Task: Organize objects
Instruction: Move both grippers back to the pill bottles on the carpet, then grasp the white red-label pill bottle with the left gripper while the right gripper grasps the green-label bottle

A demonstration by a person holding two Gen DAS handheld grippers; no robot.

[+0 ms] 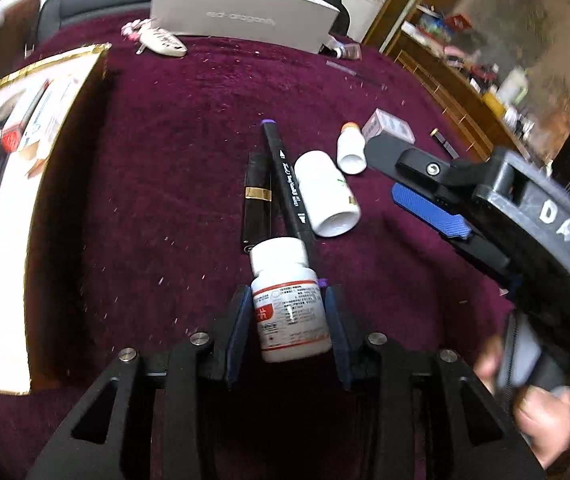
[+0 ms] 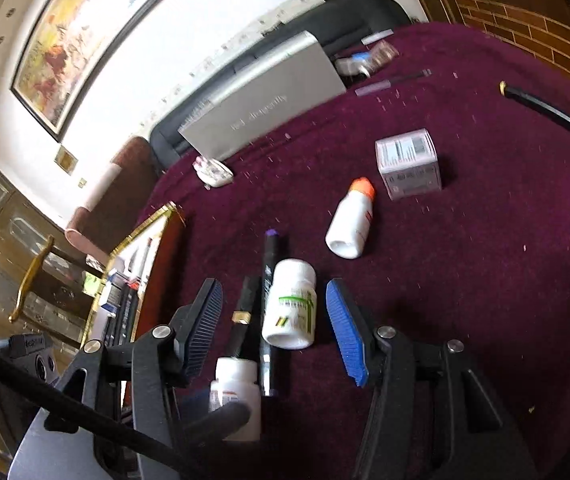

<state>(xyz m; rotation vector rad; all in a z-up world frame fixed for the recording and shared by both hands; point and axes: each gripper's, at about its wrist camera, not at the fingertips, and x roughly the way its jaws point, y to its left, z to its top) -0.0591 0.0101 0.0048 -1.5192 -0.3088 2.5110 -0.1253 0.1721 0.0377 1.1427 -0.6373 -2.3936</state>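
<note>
My left gripper (image 1: 288, 312) is shut on a white pill bottle with a red label (image 1: 288, 304), which also shows in the right wrist view (image 2: 235, 396). Beyond it on the maroon cloth lie a black marker with purple caps (image 1: 285, 176), a black tube with a gold band (image 1: 257, 196) and a white bottle with a green label (image 1: 325, 196). My right gripper (image 2: 275, 328) is open above that green-label bottle (image 2: 290, 308), its jaws either side of the bottle and marker (image 2: 269, 300). A small orange-capped white bottle (image 2: 351, 220) lies farther off.
A gold-edged box (image 1: 65, 184) with pens and packets stands at the left. A small clear-lilac carton (image 2: 407, 164), a silver case (image 2: 265, 100), a white keychain item (image 2: 213, 172) and a black pen (image 2: 553, 114) lie on the cloth. Cabinets stand beyond the table.
</note>
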